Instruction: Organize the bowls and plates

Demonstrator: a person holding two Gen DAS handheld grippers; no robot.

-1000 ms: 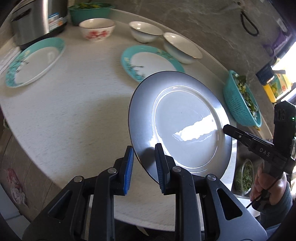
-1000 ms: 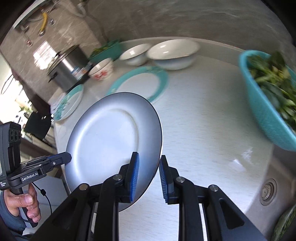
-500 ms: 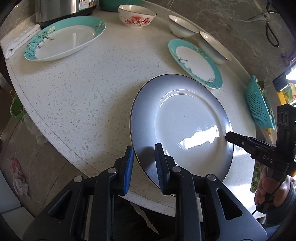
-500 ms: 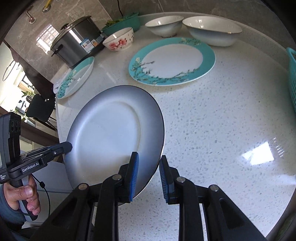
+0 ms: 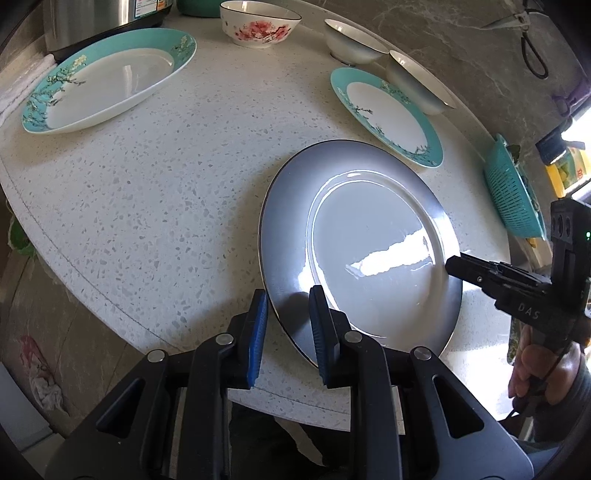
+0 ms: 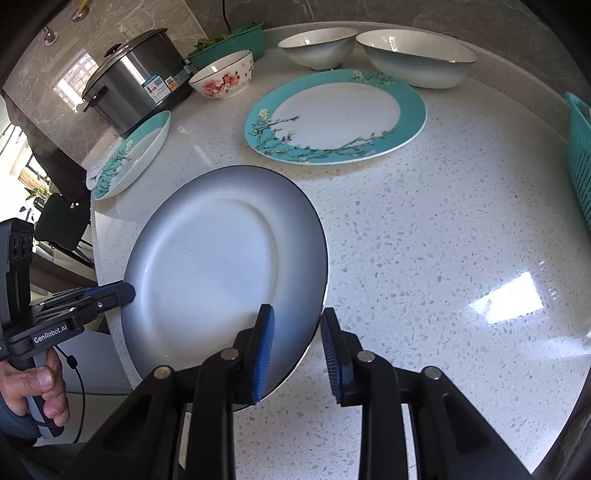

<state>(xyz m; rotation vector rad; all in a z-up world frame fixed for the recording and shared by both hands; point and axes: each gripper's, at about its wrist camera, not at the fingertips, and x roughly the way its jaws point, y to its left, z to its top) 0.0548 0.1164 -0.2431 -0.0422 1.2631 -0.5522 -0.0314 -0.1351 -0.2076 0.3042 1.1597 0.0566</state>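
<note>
A grey plate with a dark rim is held between both grippers, low over the white speckled counter. My left gripper is shut on its near rim; it shows in the right wrist view at the plate's left edge. My right gripper is shut on the opposite rim; it shows in the left wrist view. Beyond lie a teal floral plate, a second teal plate, a pink-flowered bowl and two white bowls.
A steel cooker and a teal dish of greens stand at the back. A teal colander sits at the right. The counter's curved edge drops off near me.
Both grippers have carried the grey plate forward and lower over the counter. The teal plate and the bowls now look closer.
</note>
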